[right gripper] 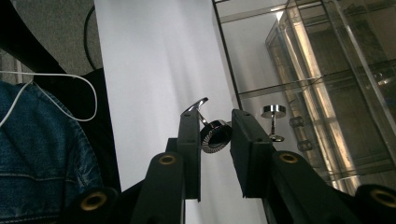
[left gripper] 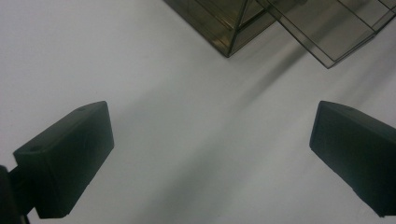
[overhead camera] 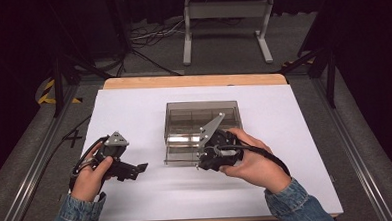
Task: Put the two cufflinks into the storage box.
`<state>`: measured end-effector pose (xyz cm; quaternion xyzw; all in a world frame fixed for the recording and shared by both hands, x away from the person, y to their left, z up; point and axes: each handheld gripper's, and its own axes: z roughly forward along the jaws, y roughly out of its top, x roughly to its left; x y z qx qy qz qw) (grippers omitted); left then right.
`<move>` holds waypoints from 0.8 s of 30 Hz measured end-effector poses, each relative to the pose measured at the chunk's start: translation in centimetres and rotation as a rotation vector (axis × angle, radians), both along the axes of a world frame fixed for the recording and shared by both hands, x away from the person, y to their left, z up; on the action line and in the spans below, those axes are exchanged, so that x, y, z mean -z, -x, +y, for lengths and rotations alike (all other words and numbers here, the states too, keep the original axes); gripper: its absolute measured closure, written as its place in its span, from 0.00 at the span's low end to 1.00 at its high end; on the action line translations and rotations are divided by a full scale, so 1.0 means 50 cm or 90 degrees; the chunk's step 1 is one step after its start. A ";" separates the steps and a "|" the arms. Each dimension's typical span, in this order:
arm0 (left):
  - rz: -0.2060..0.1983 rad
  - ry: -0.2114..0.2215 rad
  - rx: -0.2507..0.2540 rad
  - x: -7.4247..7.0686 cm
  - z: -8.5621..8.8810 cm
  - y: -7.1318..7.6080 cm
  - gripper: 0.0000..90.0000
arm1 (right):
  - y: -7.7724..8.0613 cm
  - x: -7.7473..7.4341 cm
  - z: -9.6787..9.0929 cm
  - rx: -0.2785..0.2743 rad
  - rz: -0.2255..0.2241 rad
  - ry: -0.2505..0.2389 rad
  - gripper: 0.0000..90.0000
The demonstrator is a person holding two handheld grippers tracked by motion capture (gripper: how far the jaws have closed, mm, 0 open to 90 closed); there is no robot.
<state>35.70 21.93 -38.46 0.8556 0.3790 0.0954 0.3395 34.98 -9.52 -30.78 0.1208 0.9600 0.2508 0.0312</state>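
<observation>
A smoky clear plastic box stands mid-table on the white sheet, with its lower drawer pulled out toward me. My right gripper is at the drawer's front. In the right gripper view the right gripper is shut on a round metal drawer knob, one jaw on each side of it. A second knob shows just beyond on the clear front. My left gripper rests left of the box and apart from it. The left gripper is open with bare sheet between its jaws, and the box corner and the drawer lie ahead of it.
The white sheet covers a wooden table whose far edge shows. Behind the table a white metal stand and cables lie on the grey floor. Denim sleeves come in at the near edge.
</observation>
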 end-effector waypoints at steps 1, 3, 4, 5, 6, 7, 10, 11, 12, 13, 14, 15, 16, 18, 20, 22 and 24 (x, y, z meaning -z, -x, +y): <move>-0.001 -0.002 0.005 0.000 0.000 -0.001 0.01 | -0.002 -0.002 0.000 0.002 0.002 0.000 0.83; -0.001 -0.002 0.004 0.000 0.000 -0.001 0.00 | -0.007 -0.006 0.002 0.009 0.002 0.003 0.83; -0.001 -0.002 0.005 0.000 0.000 -0.001 0.00 | -0.010 -0.007 0.003 0.010 0.003 0.002 0.83; -0.001 -0.002 0.005 0.000 0.000 -0.001 0.00 | -0.012 -0.009 0.003 0.014 0.003 0.004 0.83; -0.001 -0.002 0.005 0.000 0.000 -0.001 0.00 | -0.012 -0.009 0.003 0.014 0.003 0.004 0.83; 0.000 0.000 0.000 0.000 0.000 0.000 0.00 | -0.015 -0.010 0.003 0.016 0.000 0.005 0.83; -0.002 -0.001 0.002 0.000 0.001 -0.001 0.00 | -0.025 -0.016 0.003 0.028 -0.002 0.011 0.83; 0.000 0.000 0.000 0.000 0.001 0.000 0.00 | -0.029 -0.017 0.002 0.035 0.000 0.010 0.83; 0.000 0.000 0.000 0.000 0.001 0.000 0.00 | -0.029 -0.017 0.002 0.035 0.000 0.010 0.83; 0.000 -0.001 0.000 0.000 0.001 0.000 0.00 | -0.034 -0.019 0.001 0.043 -0.001 0.010 0.83; 0.000 0.000 0.000 0.000 0.000 0.000 0.00 | -0.037 -0.020 0.001 0.049 0.001 0.013 0.83; 0.000 0.000 0.000 0.000 0.000 0.000 0.00 | -0.044 -0.021 0.000 0.058 0.000 0.015 0.83; 0.000 -0.001 0.001 0.000 0.000 0.000 0.00 | -0.047 -0.022 0.000 0.062 0.001 0.017 0.83; -0.001 -0.001 0.002 0.000 0.000 0.000 0.00 | -0.051 -0.022 0.000 0.064 0.001 0.017 0.83; 0.000 0.000 0.000 0.000 0.001 0.000 0.00 | -0.062 -0.022 -0.003 0.074 0.005 0.014 0.83; -0.002 -0.001 0.001 0.000 0.001 -0.001 0.00 | -0.067 -0.022 -0.005 0.078 0.006 0.010 0.83; 0.000 -0.001 0.001 0.000 0.002 -0.001 0.00 | -0.072 -0.023 -0.007 0.087 0.006 0.009 0.83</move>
